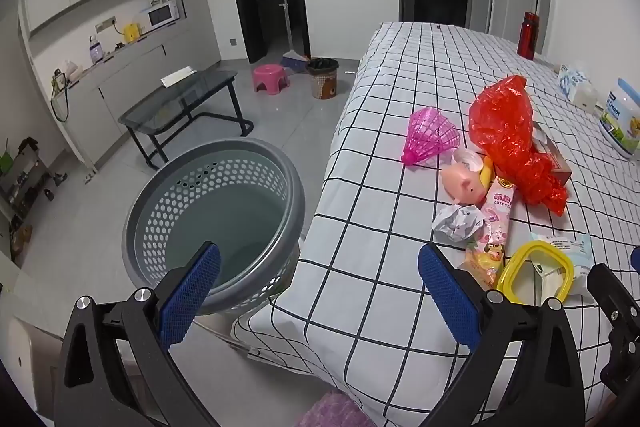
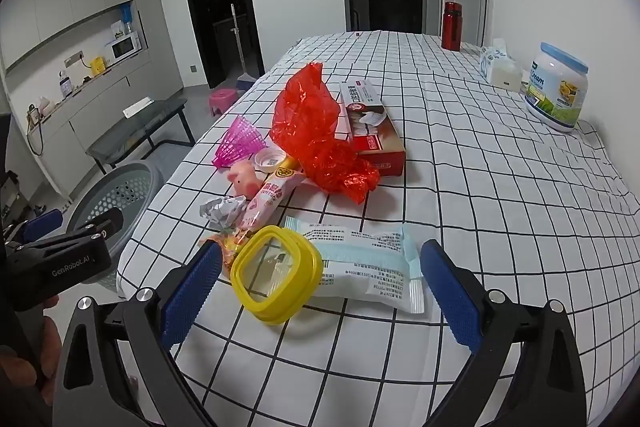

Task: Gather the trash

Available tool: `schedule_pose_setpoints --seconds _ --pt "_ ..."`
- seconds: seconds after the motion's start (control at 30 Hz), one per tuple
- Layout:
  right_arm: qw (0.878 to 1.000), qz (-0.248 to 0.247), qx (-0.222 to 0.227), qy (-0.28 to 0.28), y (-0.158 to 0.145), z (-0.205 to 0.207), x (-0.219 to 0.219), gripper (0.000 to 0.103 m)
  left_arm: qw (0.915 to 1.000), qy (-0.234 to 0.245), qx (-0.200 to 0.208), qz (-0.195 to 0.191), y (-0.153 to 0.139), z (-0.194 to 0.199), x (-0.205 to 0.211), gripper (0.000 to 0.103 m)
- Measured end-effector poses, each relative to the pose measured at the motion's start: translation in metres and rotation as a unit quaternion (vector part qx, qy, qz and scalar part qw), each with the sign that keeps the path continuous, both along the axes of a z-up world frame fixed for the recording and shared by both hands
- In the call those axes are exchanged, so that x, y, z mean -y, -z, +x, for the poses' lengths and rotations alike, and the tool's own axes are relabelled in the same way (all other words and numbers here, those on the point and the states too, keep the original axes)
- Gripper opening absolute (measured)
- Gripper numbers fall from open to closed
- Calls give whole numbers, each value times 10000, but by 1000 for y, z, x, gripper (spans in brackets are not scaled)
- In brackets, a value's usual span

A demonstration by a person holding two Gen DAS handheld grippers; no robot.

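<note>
Your right claw (image 2: 320,291) is spread wide and grips nothing; between its blue pads (image 2: 192,291) on the checked worktop (image 2: 500,195) lie a yellow lid (image 2: 276,275) and, partly under it, a pale blue packet (image 2: 368,263). Your left claw (image 1: 316,299) is likewise released, hovering over the worktop's edge beside the grey perforated basket (image 1: 216,211) on the floor. Farther on sit a crumpled paper ball (image 2: 224,209), a pink snack wrapper (image 2: 268,199), a pig toy (image 2: 244,179), a red plastic bag (image 2: 316,135) and a pink shuttlecock (image 2: 238,143).
</note>
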State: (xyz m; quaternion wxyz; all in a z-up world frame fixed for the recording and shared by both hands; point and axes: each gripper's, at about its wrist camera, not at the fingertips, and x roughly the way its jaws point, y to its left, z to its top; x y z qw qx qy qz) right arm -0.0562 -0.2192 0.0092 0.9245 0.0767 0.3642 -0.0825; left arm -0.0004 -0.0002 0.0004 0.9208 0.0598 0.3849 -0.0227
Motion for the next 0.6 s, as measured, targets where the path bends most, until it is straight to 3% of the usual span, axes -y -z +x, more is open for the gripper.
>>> schedule_pose_setpoints --seconds 0.6 --pt "10000 35 48 57 -3 0 3 95 10000 81 47 -18 -2 0 5 97"
